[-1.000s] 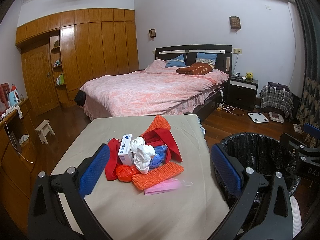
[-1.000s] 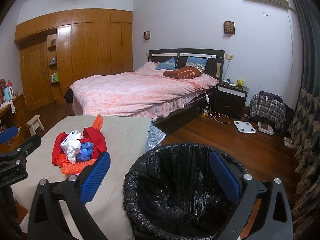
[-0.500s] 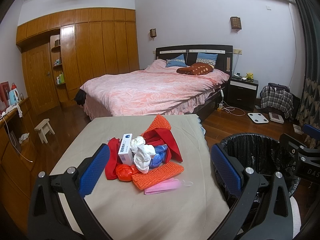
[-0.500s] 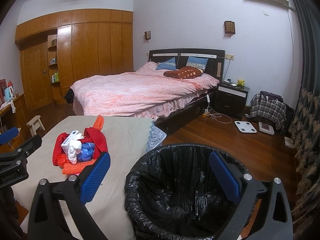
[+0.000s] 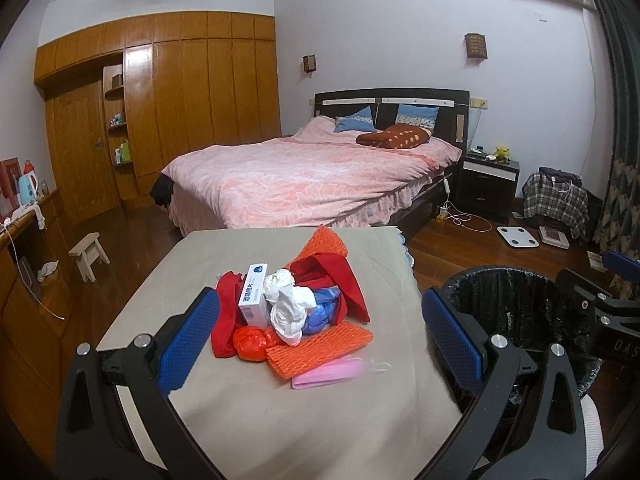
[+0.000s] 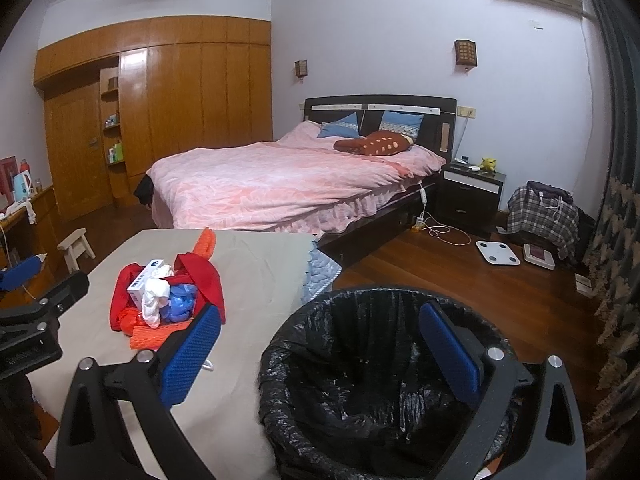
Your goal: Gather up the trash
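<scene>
A pile of trash (image 5: 294, 308) lies on the beige table (image 5: 280, 412): a white box (image 5: 253, 299), white crumpled plastic (image 5: 289, 312), blue plastic (image 5: 320, 312), red cloth (image 5: 336, 276), orange foam net (image 5: 320, 350), a pink mask (image 5: 326, 374). My left gripper (image 5: 320, 340) is open and empty, just short of the pile. My right gripper (image 6: 320, 348) is open and empty above the near rim of the black-lined trash bin (image 6: 372, 384). The pile also shows in the right wrist view (image 6: 164, 300), to the left.
The bin (image 5: 520, 312) stands at the table's right side. A bed (image 5: 304, 180) lies beyond the table. A small wooden stool (image 5: 90, 254) and a wooden counter (image 5: 24, 248) are on the left. A scale (image 5: 516, 236) lies on the wooden floor.
Both grippers have barely moved; the views are nearly the same, with a very slight drift. Nothing was taken hold of.
</scene>
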`<state>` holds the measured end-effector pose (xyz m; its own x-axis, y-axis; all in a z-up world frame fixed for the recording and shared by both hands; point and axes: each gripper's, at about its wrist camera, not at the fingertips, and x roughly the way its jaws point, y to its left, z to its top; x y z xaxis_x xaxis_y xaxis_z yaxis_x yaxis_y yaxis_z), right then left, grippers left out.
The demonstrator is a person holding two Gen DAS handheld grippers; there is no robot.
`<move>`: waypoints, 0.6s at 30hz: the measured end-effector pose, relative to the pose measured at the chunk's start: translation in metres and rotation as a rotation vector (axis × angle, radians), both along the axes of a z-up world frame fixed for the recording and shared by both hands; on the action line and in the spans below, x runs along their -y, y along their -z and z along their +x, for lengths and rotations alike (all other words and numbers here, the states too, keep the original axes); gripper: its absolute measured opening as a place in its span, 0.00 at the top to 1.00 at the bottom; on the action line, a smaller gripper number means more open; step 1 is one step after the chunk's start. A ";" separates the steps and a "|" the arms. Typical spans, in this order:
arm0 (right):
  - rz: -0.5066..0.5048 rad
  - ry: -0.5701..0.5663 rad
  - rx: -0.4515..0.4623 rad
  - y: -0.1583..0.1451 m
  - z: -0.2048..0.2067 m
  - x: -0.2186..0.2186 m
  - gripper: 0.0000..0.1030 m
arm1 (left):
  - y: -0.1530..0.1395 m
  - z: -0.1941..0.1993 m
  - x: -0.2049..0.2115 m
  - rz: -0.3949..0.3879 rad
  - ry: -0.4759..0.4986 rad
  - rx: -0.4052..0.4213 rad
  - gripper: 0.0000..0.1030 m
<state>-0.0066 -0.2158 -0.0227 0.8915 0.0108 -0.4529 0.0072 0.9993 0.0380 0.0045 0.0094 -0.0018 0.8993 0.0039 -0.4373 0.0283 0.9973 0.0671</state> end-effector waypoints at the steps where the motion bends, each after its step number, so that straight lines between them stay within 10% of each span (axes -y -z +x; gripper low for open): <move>1: 0.003 -0.011 -0.001 0.001 0.004 -0.003 0.06 | 0.001 0.001 -0.002 0.001 -0.003 -0.001 0.05; 18: 0.001 -0.190 -0.034 0.044 0.079 -0.093 0.16 | 0.040 0.044 -0.108 0.012 -0.224 -0.046 0.05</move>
